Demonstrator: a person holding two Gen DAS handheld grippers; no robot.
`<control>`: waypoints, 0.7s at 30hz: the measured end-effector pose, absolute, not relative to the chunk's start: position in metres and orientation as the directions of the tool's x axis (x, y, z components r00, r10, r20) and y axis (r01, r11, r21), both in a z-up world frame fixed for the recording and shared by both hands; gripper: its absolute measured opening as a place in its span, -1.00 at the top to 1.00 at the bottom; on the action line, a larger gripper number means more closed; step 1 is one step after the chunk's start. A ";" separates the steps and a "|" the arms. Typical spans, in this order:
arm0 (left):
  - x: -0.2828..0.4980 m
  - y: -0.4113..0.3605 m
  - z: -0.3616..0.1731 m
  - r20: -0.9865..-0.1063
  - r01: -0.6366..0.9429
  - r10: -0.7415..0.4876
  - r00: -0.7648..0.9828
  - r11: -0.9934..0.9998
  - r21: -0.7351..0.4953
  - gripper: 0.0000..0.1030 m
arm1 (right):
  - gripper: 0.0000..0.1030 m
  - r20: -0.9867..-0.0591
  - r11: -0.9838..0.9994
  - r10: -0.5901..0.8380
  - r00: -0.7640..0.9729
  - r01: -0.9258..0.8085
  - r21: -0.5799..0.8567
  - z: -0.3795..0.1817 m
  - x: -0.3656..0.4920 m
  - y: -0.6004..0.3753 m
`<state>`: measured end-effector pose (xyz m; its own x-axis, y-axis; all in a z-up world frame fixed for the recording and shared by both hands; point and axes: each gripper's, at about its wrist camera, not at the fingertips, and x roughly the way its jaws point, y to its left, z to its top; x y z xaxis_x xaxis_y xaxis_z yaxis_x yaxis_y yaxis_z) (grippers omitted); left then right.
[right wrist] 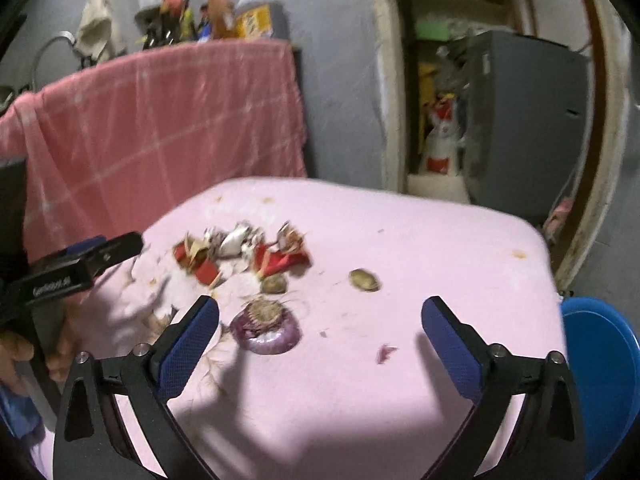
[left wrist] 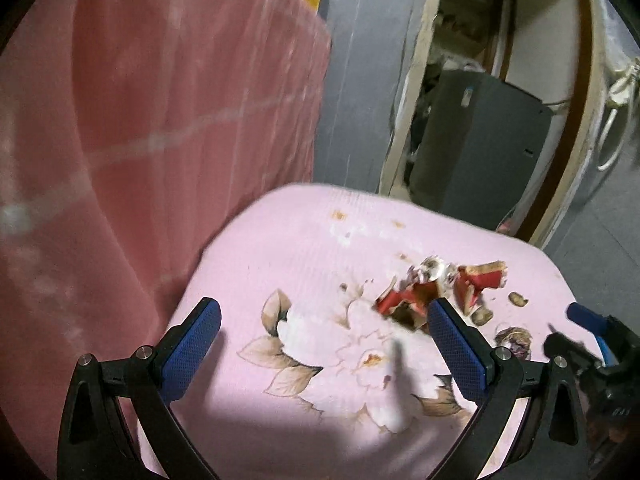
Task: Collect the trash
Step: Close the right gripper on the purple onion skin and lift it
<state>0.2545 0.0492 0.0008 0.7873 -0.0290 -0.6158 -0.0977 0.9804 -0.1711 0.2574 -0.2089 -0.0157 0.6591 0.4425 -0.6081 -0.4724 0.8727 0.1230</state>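
A heap of trash lies on the pink flowered tablecloth: torn red wrapper scraps, white eggshell bits and brown peel pieces. A purple onion end sits nearest me. My left gripper hovers open over the printed flower, its right finger just in front of the red scraps. My right gripper is open above the cloth, with the onion end close to its left finger and nothing pressed. Each view shows the other gripper at its edge.
A pink towel hangs behind the table on the left. A blue basin stands below the table's right edge. Bottles and clutter sit on a shelf behind. A doorway with a grey appliance is at the back right. A person's hand shows at the left.
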 end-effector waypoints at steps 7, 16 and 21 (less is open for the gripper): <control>0.263 0.059 -0.008 -0.672 -0.108 -0.072 0.737 0.969 -0.224 -0.96 | -0.32 -0.705 0.820 0.445 0.552 -0.567 0.074 -0.030 0.266 -0.176; 0.263 0.041 -0.001 -0.648 0.019 -0.156 0.746 0.977 -0.213 -0.96 | 0.24 -0.716 0.817 0.467 0.519 -0.563 0.124 -0.034 0.267 -0.187; 0.276 0.019 -0.003 -0.671 0.081 -0.164 0.723 0.985 -0.154 -0.96 | 0.25 -0.712 0.835 0.448 0.541 -0.537 0.117 -0.033 0.270 -0.198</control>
<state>0.2756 0.0188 -0.0033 0.7232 -0.1641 -0.6708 0.0810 0.9848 -0.1536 0.2702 -0.1976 -0.0326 0.5407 0.4476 -0.7122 -0.5372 0.8353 0.1171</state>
